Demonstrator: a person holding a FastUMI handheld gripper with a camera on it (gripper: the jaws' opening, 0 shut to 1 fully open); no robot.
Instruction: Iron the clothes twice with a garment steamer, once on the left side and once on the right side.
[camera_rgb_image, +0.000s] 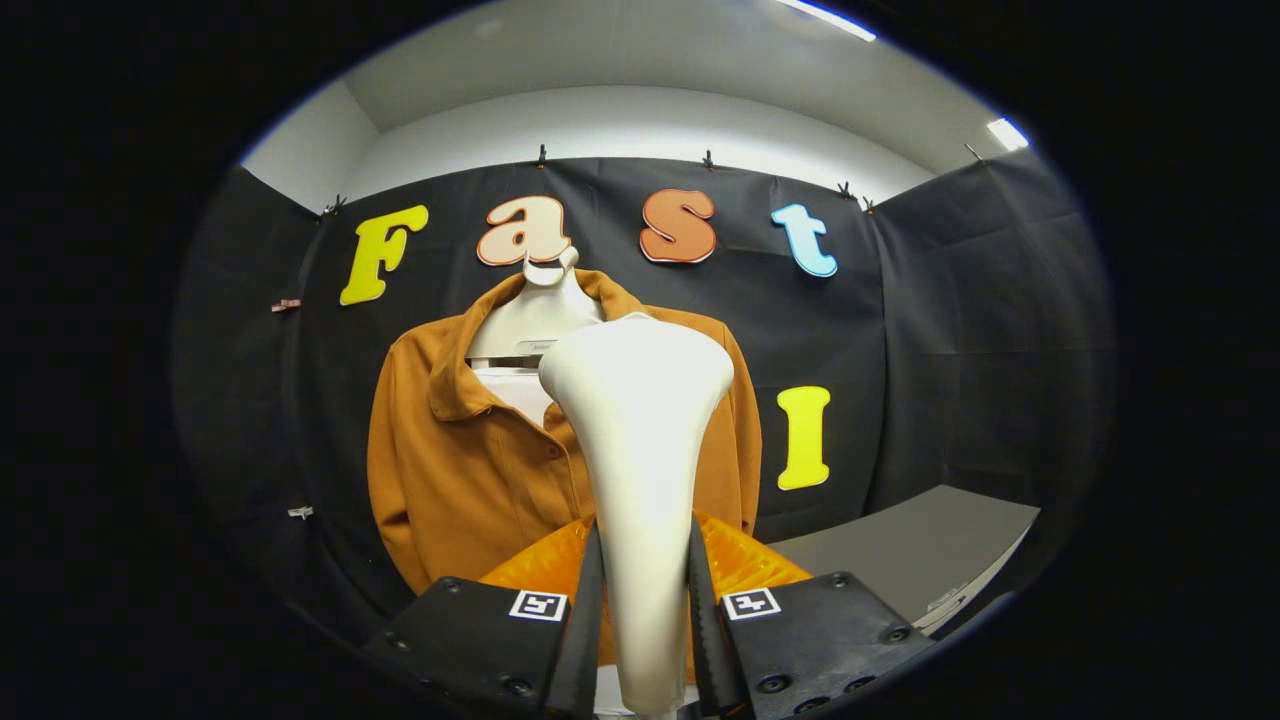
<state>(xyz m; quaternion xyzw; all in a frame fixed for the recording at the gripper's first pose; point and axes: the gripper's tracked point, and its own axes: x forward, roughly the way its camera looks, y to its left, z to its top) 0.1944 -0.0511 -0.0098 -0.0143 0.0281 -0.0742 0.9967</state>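
the steamer (640, 450) is pinched upright between the fingers of the gripper (640, 600); the shirt (470, 470) is hung just beyond, its long axis vertical, mostly left of the head.

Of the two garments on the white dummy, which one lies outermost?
The orange-brown collared shirt lies outermost, open at the neck over the white undershirt. The gripper holds the white steamer in front.
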